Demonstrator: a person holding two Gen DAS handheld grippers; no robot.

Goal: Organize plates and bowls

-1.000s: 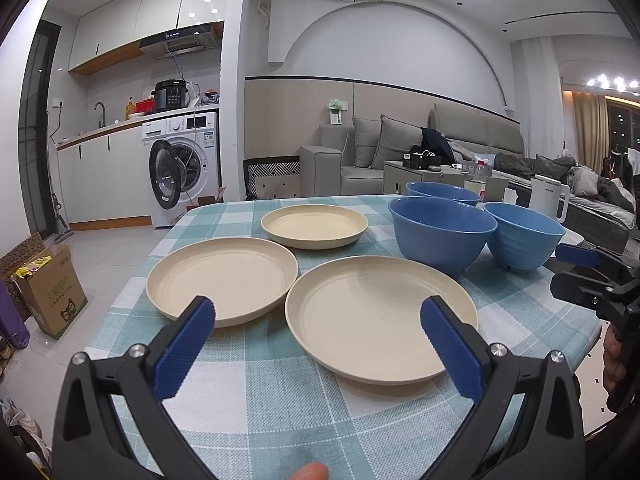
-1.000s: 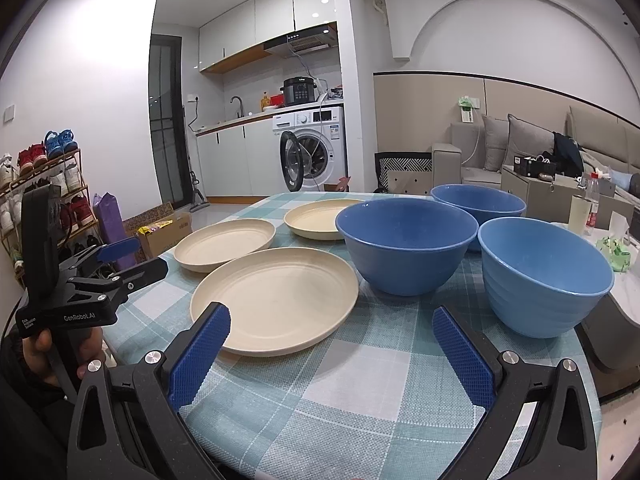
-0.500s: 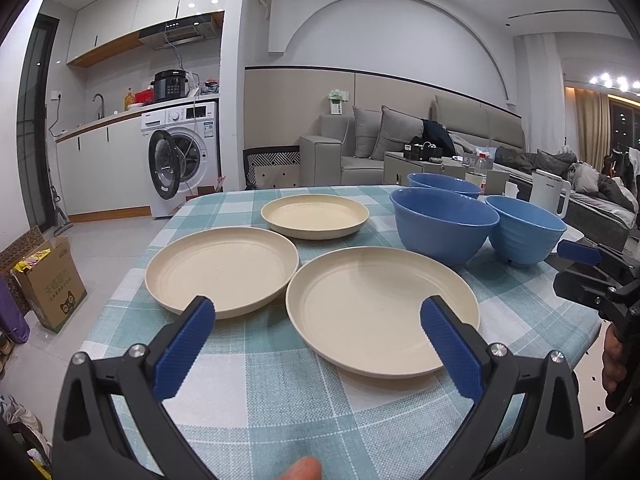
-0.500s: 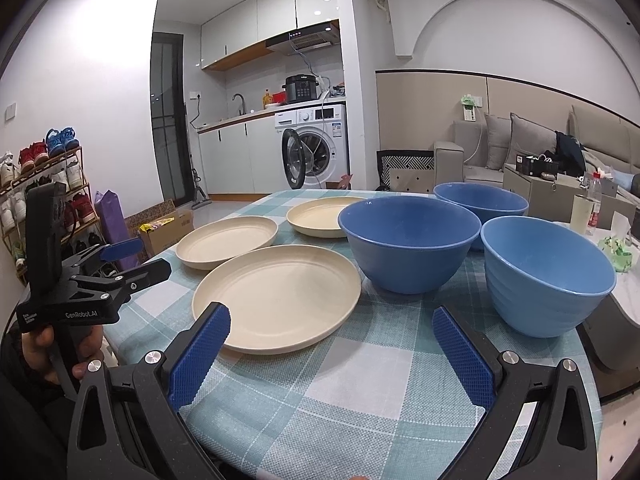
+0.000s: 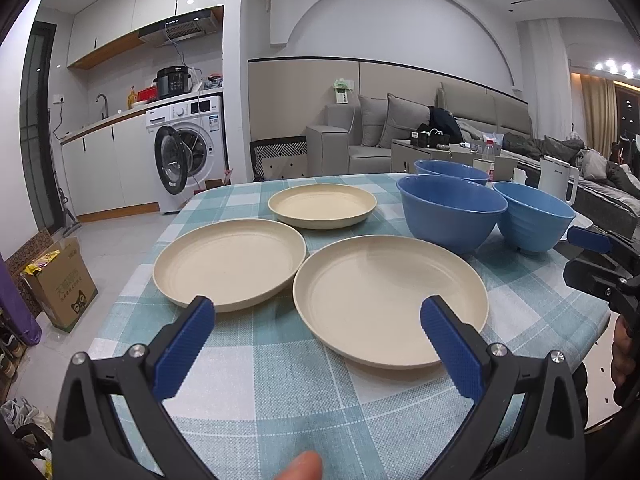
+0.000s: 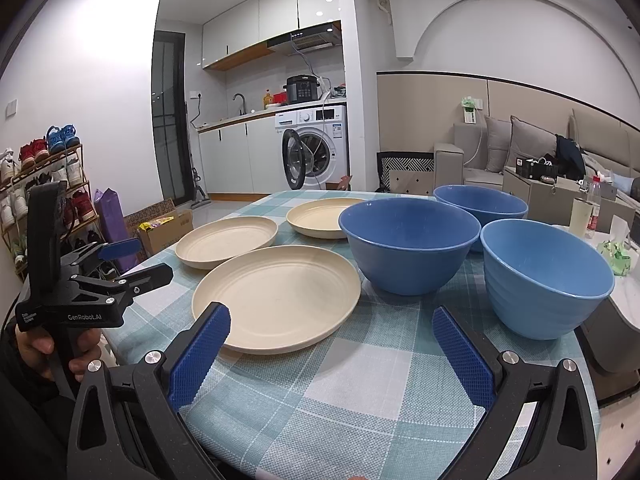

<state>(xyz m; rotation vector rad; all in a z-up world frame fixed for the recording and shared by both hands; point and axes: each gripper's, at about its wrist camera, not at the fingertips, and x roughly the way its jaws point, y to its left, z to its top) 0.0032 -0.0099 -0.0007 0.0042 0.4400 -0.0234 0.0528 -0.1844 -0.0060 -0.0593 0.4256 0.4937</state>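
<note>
Three cream plates lie on the checked table: a large near plate [image 5: 390, 300] [image 6: 276, 298], a left plate [image 5: 230, 262] [image 6: 226, 240] and a small far plate [image 5: 322, 205] [image 6: 316, 218]. Three blue bowls stand to their right: a middle bowl [image 5: 450, 214] [image 6: 408, 252], a far bowl [image 5: 450, 170] [image 6: 480, 204] and a right ribbed bowl [image 5: 532, 216] [image 6: 544, 276]. My left gripper [image 5: 316, 320] is open and empty, just before the near plate. My right gripper [image 6: 330, 328] is open and empty, near the table's front edge.
The table wears a teal checked cloth [image 5: 288, 380]. A cardboard box [image 5: 60, 284] stands on the floor at the left. A shoe rack [image 6: 36, 184] is at the far left. A white kettle [image 5: 558, 178] and a sofa [image 5: 400, 132] are behind the bowls.
The left gripper has risen and tilted slightly, so the plates and bowls sit lower in its view. The right gripper has barely moved. Both stay open.
</note>
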